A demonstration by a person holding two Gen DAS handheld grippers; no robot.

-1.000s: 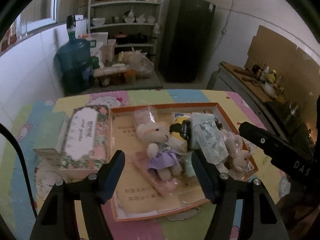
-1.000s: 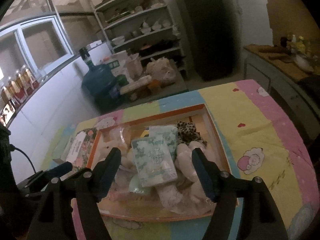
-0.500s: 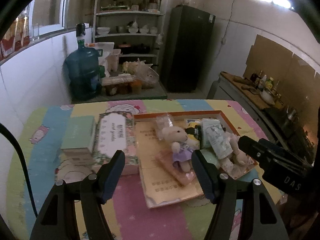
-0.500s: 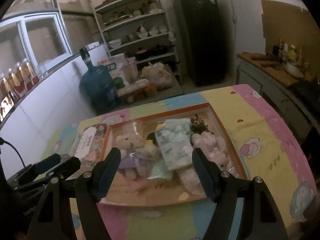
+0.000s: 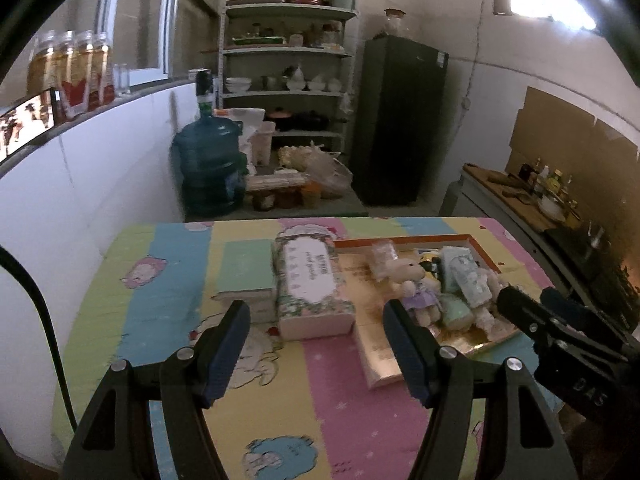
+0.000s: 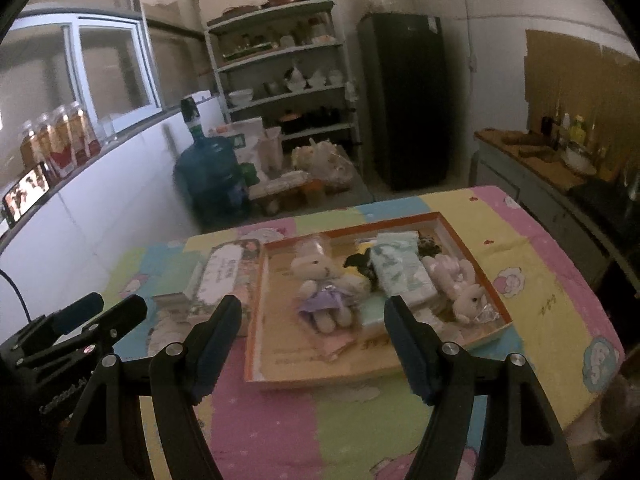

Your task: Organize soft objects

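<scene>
Where it lies in the tray (image 6: 472,240), the bear (image 6: 320,280) wears lilac.

Large blue plastic water jug (image 5: 210,168) stands on floor beside white metal shelving unit (image 5: 286,68). Tall dark refrigerator (image 5: 400,120) right of shelves.

Left tongs (image 5: 316,322) open, empty, above table (image 5: 168,304); floral box (image 5: 310,280) beside tray (image 5: 486,256).

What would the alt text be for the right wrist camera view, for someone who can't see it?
An open right gripper, holding nothing, hangs above an orange-rimmed tray on a pastel cartoon tablecloth. In the tray lie a teddy bear in a purple dress, a tissue pack and a plush bunny. A floral box sits to the tray's left.
</scene>
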